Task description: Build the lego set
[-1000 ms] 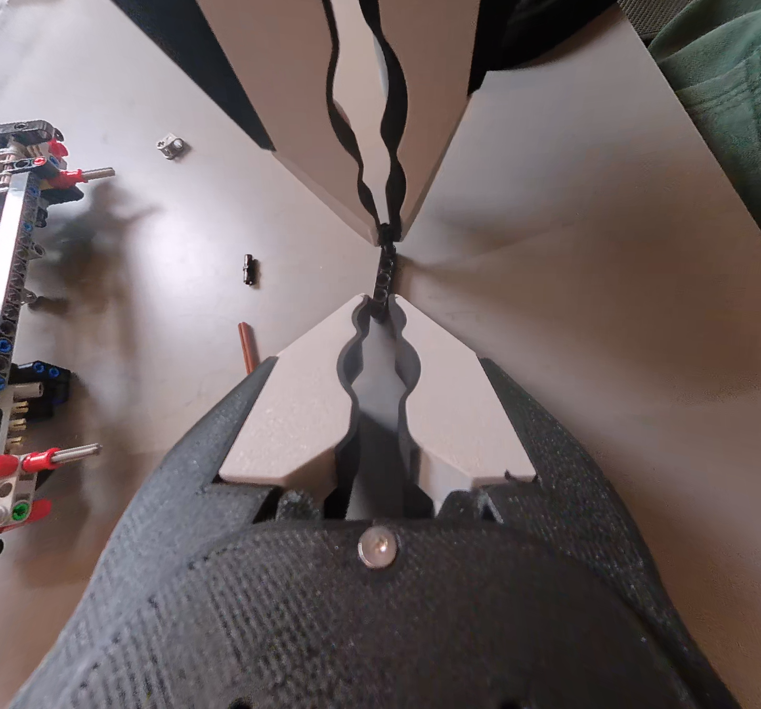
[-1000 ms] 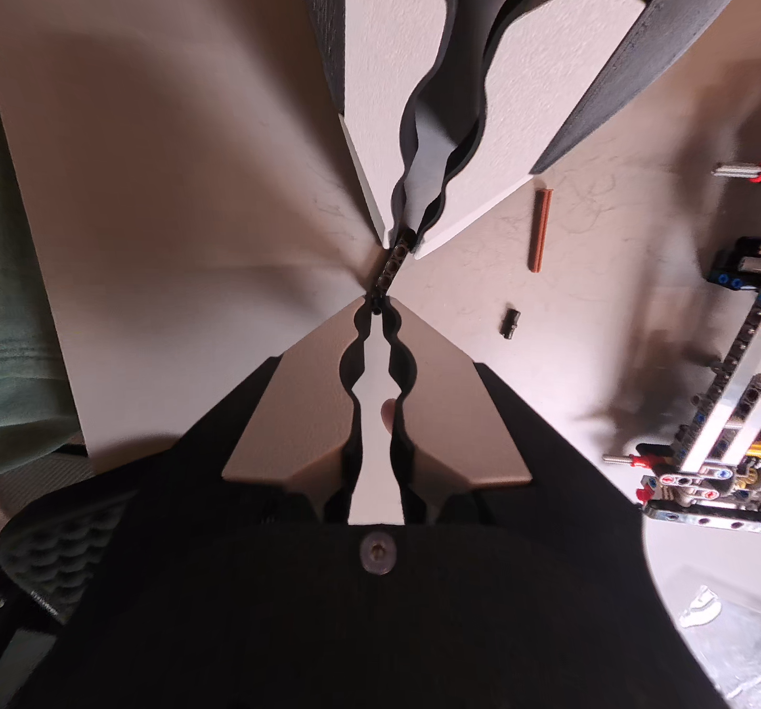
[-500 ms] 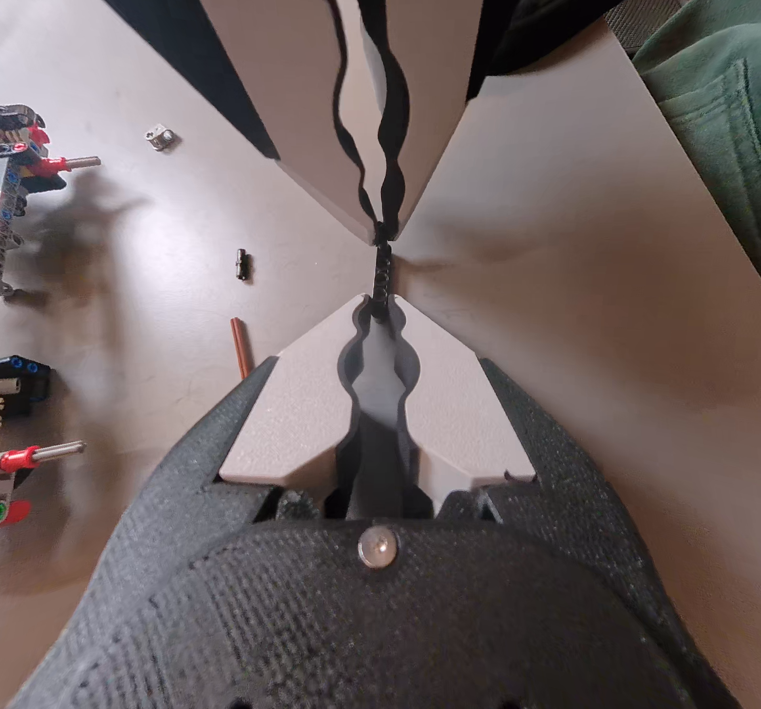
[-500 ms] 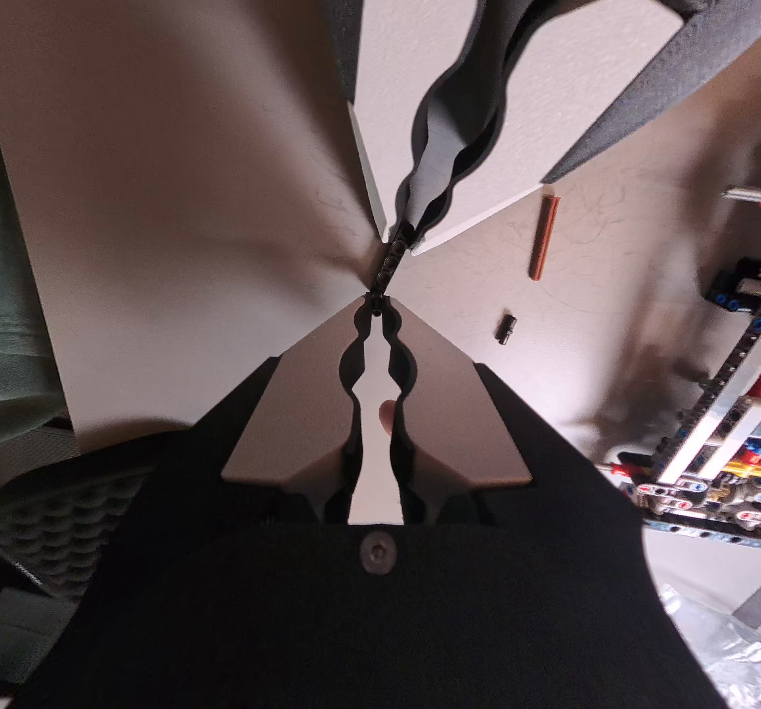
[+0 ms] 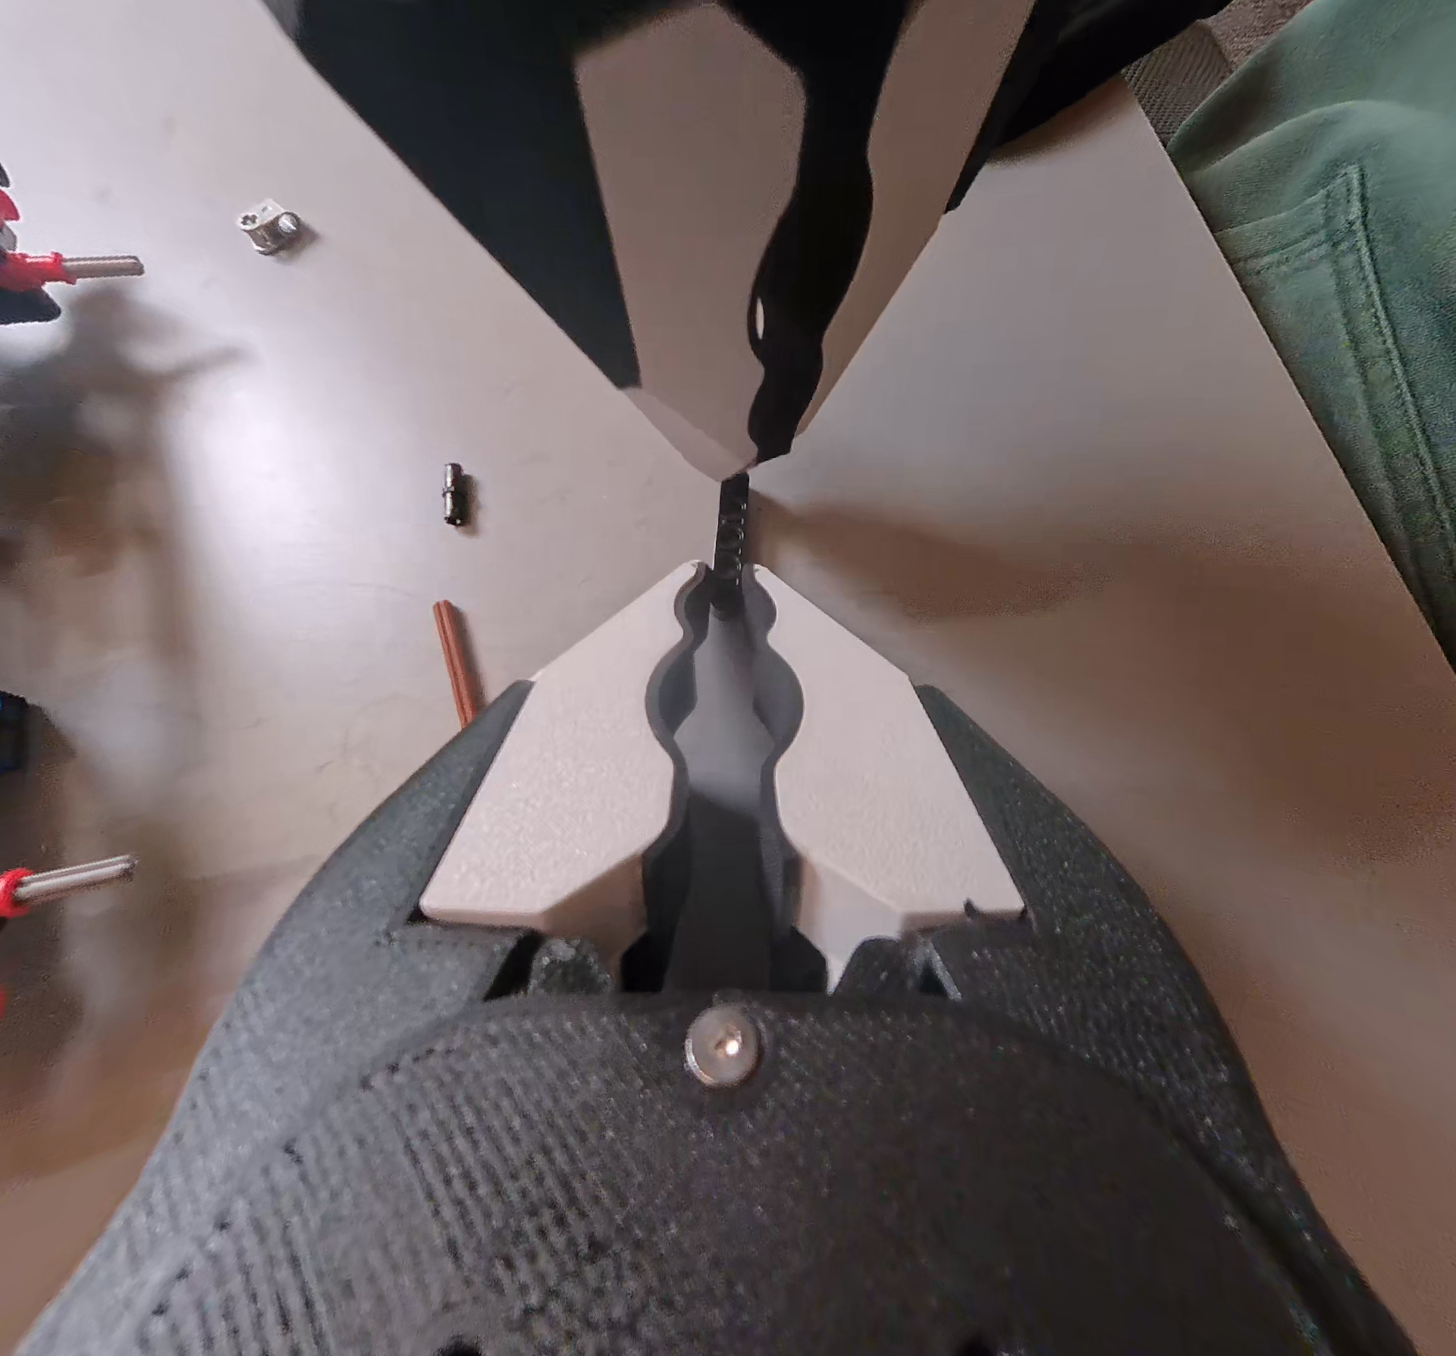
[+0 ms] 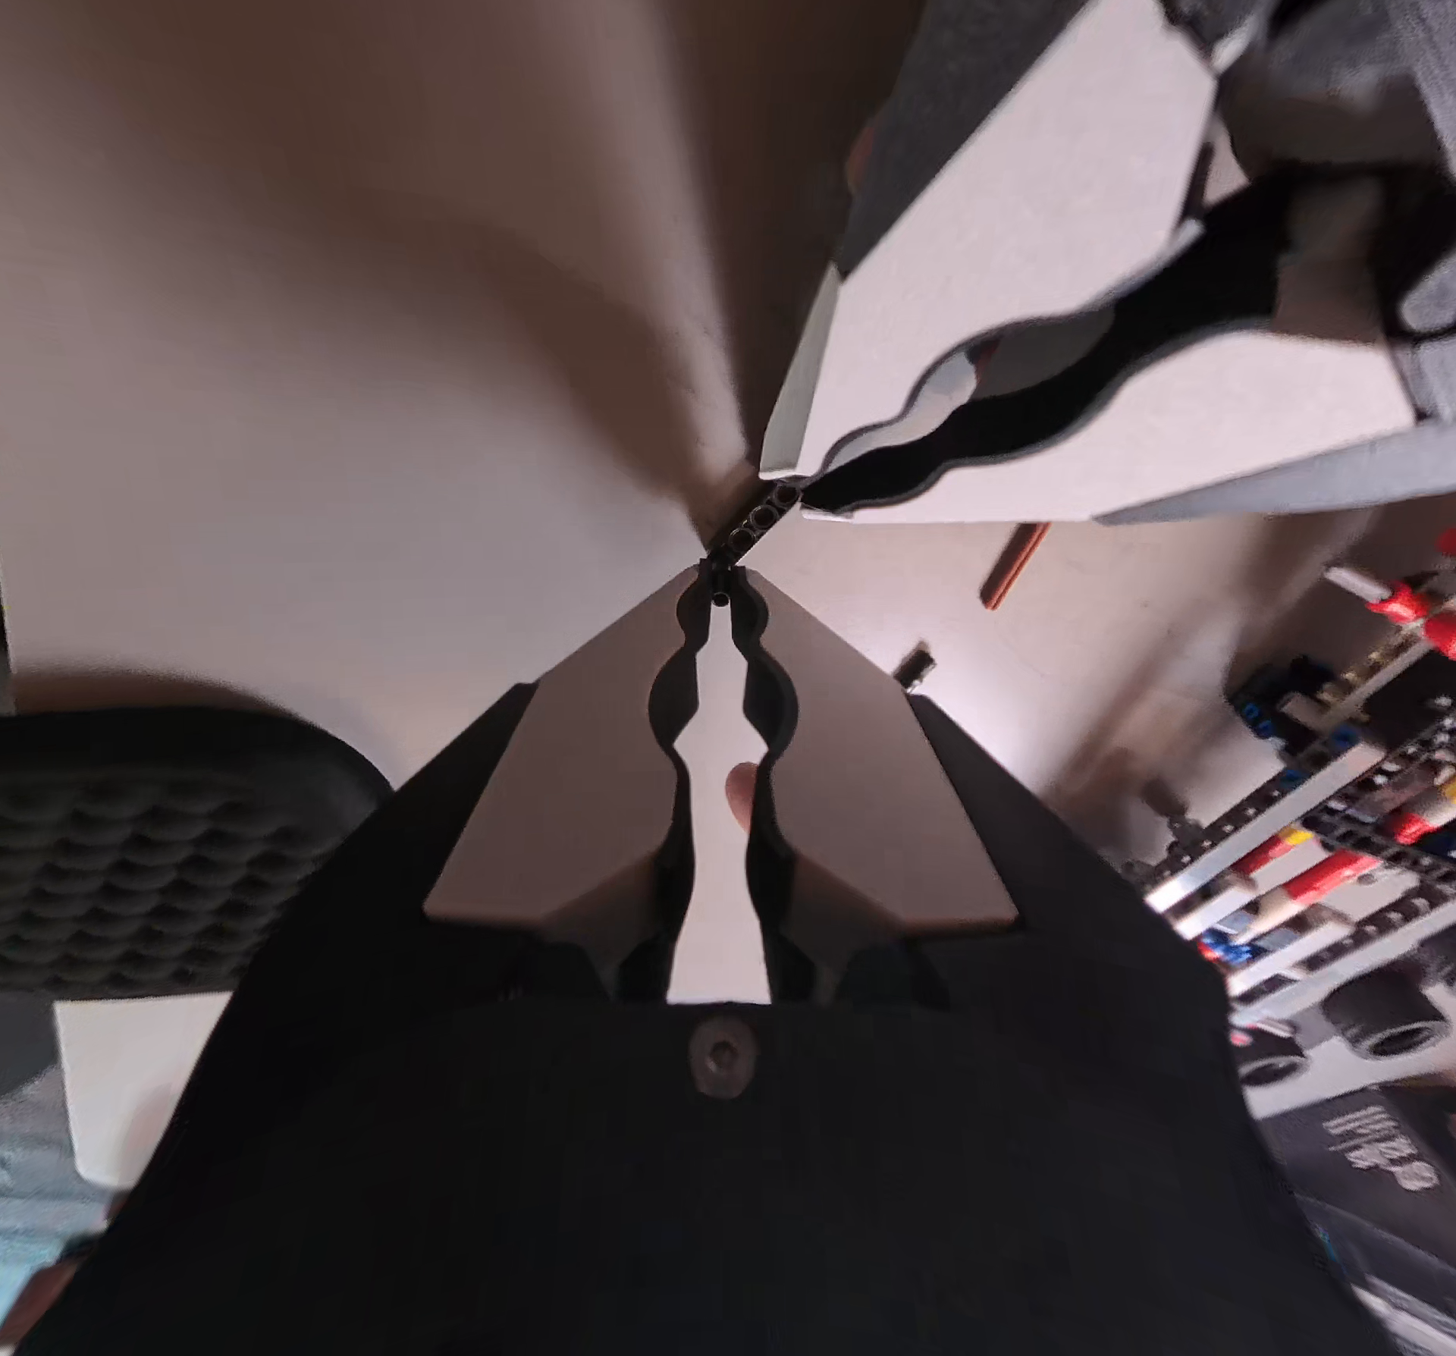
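Both grippers pinch one black beam (image 5: 731,530) tip to tip: left gripper (image 5: 726,584), right gripper (image 6: 718,579). On the counter (image 5: 985,451): one black pin (image 5: 453,495), one brown axle (image 5: 455,660), one grey connector (image 5: 270,227).

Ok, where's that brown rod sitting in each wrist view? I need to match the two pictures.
Left wrist view: the brown rod lies on the table left of centre, its lower end hidden behind the left gripper's body.
Right wrist view: the brown rod lies right of centre, just under the far gripper's finger.
Shared landmark: the small black pin beside it.
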Motion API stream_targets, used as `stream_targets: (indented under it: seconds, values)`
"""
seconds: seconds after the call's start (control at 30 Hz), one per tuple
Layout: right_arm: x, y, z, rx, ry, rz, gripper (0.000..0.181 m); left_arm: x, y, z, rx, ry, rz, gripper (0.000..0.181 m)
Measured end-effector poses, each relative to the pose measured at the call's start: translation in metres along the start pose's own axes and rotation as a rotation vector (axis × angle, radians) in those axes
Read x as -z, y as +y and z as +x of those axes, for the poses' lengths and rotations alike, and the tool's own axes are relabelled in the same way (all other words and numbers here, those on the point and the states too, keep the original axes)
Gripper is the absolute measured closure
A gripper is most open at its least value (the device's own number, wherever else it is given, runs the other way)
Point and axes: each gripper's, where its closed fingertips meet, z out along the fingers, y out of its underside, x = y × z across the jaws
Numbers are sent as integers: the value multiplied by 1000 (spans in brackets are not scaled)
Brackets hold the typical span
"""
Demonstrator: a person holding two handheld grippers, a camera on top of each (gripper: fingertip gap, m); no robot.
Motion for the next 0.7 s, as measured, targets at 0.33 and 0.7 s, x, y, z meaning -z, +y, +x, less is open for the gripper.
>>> stream_targets:
  seconds: [0.33, 0.7]
  values:
    - [-6, -1, -1, 99, -46, -63, 181, -1, 0, -1, -13, -4, -1, 175]
    - [-5, -3, -2, -116, 96, 168, 169, -1, -1, -1, -20, -18, -1, 175]
